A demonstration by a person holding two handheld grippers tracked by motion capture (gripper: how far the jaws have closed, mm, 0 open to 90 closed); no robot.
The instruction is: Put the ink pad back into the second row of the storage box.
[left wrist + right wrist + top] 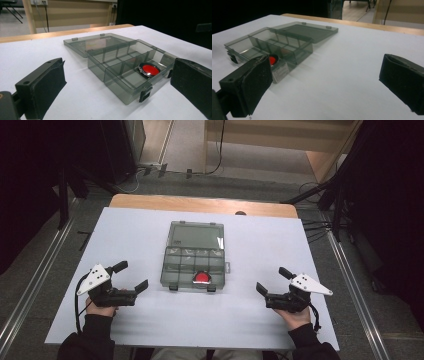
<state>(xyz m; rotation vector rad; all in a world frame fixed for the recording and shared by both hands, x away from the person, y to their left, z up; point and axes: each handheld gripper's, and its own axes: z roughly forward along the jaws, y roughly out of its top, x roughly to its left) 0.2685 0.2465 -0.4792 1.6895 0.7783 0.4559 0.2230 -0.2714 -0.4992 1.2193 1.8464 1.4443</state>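
Both tongs, left [134, 276] and right [273, 280], sat spread and empty, bare desk [135, 232] flanking the open organizer box [194, 256].

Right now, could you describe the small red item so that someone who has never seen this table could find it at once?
On the white table, a smoky grey plastic compartment box lies open in the middle, its lid folded flat away from the person. In the near row of compartments, towards the right, sits a round red disc with a shiny rim. It is the only coloured item; the other compartments look empty.
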